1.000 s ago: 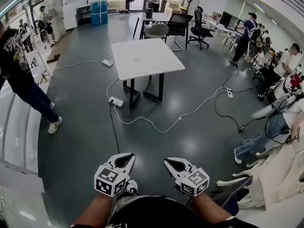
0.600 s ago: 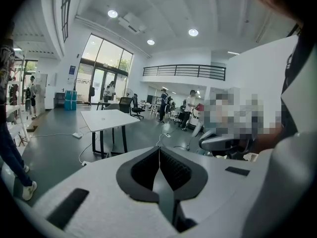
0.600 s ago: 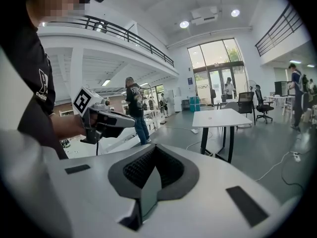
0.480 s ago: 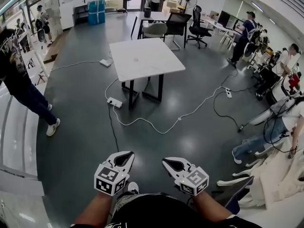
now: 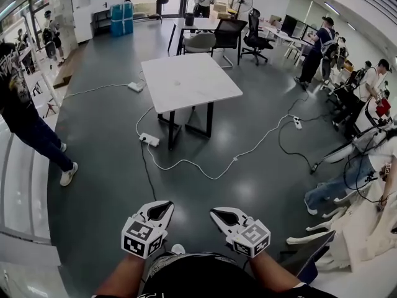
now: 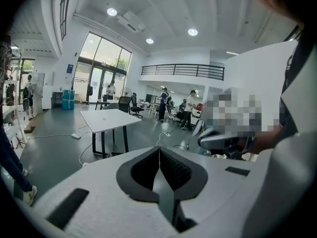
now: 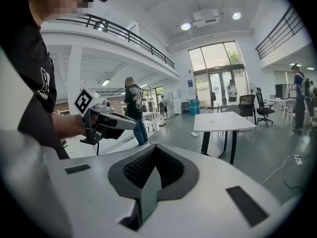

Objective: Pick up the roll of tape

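Note:
A white table stands ahead on the grey floor, also in the left gripper view and the right gripper view. A small pale ring lies on its top, too small to tell whether it is the roll of tape. My left gripper and right gripper are held side by side near my body, well short of the table. Both are shut with nothing between the jaws, as the left gripper and right gripper show in their own views.
White cables and power strips lie on the floor around the table. A person stands at the left. Several people sit or stand at the right. Chairs and desks fill the back.
The table has drawn slightly nearer and lower in the head view. Both grippers stay shut, side by side.

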Tool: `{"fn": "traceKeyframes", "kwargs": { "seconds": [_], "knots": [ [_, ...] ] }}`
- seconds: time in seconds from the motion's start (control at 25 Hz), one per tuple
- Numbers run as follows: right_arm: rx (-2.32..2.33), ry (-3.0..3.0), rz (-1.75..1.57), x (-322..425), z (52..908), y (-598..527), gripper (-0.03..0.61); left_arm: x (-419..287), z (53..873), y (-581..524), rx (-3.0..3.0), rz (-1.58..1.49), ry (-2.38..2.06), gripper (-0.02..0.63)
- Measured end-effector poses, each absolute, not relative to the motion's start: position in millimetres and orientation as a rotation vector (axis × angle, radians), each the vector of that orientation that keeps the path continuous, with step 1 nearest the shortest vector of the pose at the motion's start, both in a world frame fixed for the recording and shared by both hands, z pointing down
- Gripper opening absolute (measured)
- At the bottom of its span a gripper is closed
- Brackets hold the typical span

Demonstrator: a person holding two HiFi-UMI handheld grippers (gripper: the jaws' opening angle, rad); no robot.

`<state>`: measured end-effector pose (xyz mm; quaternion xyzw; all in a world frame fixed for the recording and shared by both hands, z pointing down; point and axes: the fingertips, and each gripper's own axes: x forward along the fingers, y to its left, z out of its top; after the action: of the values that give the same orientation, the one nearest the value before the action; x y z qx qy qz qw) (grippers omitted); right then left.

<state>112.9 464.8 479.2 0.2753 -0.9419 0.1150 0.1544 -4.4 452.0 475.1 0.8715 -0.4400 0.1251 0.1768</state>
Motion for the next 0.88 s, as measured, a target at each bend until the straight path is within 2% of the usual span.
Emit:
{"fn": "traceKeyframes", "kwargs": {
  "seconds": [0.88],
  "knots": [
    [0.887, -2.641, 0.392, 72.5, 492.3, 429.7, 0.005, -49.7, 488.3, 418.0, 2.474, 0.359, -1.167, 0.020]
  ]
}}
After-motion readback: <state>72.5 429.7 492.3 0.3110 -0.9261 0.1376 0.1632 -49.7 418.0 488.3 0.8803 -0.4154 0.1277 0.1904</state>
